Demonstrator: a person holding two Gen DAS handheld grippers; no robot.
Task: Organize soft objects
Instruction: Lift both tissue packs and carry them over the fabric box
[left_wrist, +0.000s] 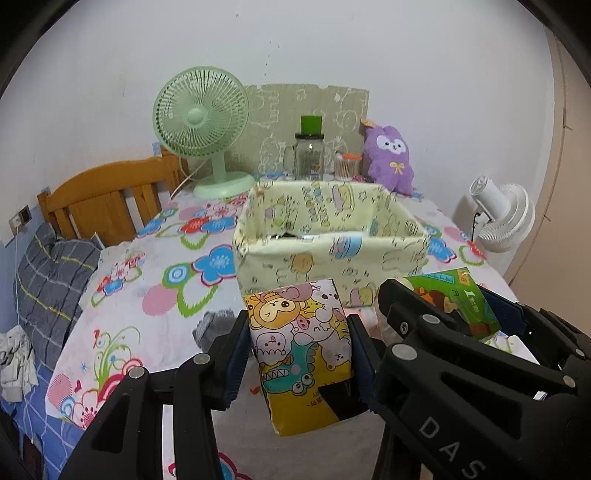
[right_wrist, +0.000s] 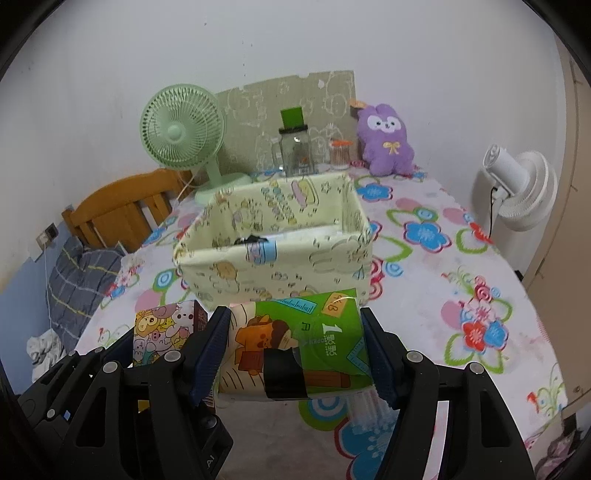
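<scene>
Setting: a home bedroom. A wooden headboard (left_wrist: 107, 199) stands against the white wall, with a plaid pillow (left_wrist: 48, 280) below it. A flowered cloth (right_wrist: 443, 258) covers the counter. At its far end stand a green desk fan (left_wrist: 201, 122), a glass jar (left_wrist: 309, 157) and a purple plush toy (left_wrist: 391, 158). A white fan (right_wrist: 524, 188) stands beside the counter.

Wall: plain white ahead of me (left_wrist: 332, 44), a few small marks on it.
Table: flowered cloth (right_wrist: 461, 258) spread under me.
Left: wooden headboard (left_wrist: 107, 199), grey plaid pillow (left_wrist: 48, 273) below it.
Back edge: green desk fan (left_wrist: 201, 118) against the wall.
Right: white fan (right_wrist: 524, 184) standing off the table.
Light: even, soft, indoor.
</scene>
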